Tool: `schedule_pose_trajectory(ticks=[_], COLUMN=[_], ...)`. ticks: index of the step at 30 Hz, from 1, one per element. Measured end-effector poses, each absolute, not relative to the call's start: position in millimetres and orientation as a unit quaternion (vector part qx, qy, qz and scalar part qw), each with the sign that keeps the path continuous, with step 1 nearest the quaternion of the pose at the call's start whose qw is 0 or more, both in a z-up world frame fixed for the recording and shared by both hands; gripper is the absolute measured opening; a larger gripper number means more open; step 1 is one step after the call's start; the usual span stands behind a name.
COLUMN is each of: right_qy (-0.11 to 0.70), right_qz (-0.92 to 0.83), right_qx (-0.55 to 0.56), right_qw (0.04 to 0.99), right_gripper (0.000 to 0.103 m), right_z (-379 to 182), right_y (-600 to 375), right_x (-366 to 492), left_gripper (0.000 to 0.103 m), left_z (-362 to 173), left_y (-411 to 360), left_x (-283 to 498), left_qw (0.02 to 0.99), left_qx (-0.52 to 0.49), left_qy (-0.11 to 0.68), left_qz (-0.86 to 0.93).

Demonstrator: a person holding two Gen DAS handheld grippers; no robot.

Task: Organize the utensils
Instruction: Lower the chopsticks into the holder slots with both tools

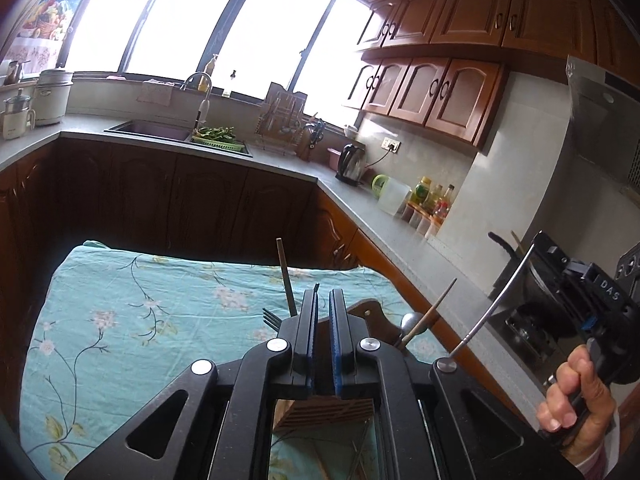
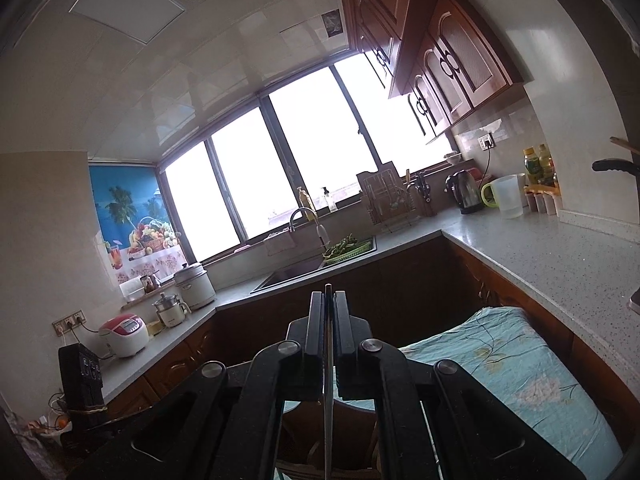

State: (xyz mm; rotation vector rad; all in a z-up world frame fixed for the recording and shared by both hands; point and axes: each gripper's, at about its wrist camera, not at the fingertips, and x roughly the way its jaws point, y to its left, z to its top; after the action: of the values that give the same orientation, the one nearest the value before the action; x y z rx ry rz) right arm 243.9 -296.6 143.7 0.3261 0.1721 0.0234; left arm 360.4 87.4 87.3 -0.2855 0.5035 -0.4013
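Note:
My left gripper (image 1: 324,312) hangs over a wooden slotted utensil block (image 1: 324,416) on the teal floral cloth (image 1: 140,320). Its blue pads stand slightly apart with nothing between them. A fork (image 1: 272,318), a dark stick (image 1: 286,280), a spoon (image 1: 412,322) and a chopstick (image 1: 430,314) poke up around the block. To the right a hand (image 1: 572,400) holds my right gripper (image 1: 534,246), shut on a thin metal utensil (image 1: 492,308) that slants down towards the block. In the right wrist view that gripper (image 2: 328,300) clamps the utensil (image 2: 328,360) edge-on.
A grey counter (image 1: 400,232) runs along the right with a kettle (image 1: 350,164), a clear jug (image 1: 394,198) and bottles (image 1: 434,200). A sink (image 1: 152,128) lies under the window. A black-handled pot (image 1: 504,242) sits by the right gripper. The cloth (image 2: 520,380) ends at dark cabinets.

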Motion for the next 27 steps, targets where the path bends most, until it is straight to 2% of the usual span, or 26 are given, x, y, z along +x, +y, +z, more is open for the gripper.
schedule_pose_trajectory(ticks=[1,3,15,17,18,27], right_qy=[0.088,0.091,0.108,0.108,0.108,0.101], right_qz=[0.012,0.012,0.006,0.006,0.006,0.014], right_qx=[0.162,0.161,0.173,0.172,0.172,0.168], right_qw=[0.983,0.983,0.979,0.979,0.979,0.981], right_gripper=[0.004,0.004,0.004,0.004,0.004,0.004], right_z=[142.2,138.6,123.8,124.3,124.8,132.1], right_y=[-297.5,-298.0,-314.0,-314.0,-313.0,-304.5], right_x=[244.5,244.0,245.4,245.0,244.6,242.7], left_gripper=[0.015,0.02,0.02,0.013,0.005,0.002], left_z=[88.4,92.3,88.6,89.3,85.3,104.4], left_y=[82.6,72.4,10.8,6.3,6.5,26.3], left_x=[366.6,376.1,437.2,444.4,440.5,401.9], left_qw=[0.94,0.944,0.95,0.949,0.948,0.958], left_qx=[-0.132,-0.114,-0.05,-0.05,-0.05,-0.071], left_qy=[0.247,0.246,0.28,0.283,0.285,0.245], left_qz=[-0.194,-0.187,-0.131,-0.128,-0.13,-0.132])
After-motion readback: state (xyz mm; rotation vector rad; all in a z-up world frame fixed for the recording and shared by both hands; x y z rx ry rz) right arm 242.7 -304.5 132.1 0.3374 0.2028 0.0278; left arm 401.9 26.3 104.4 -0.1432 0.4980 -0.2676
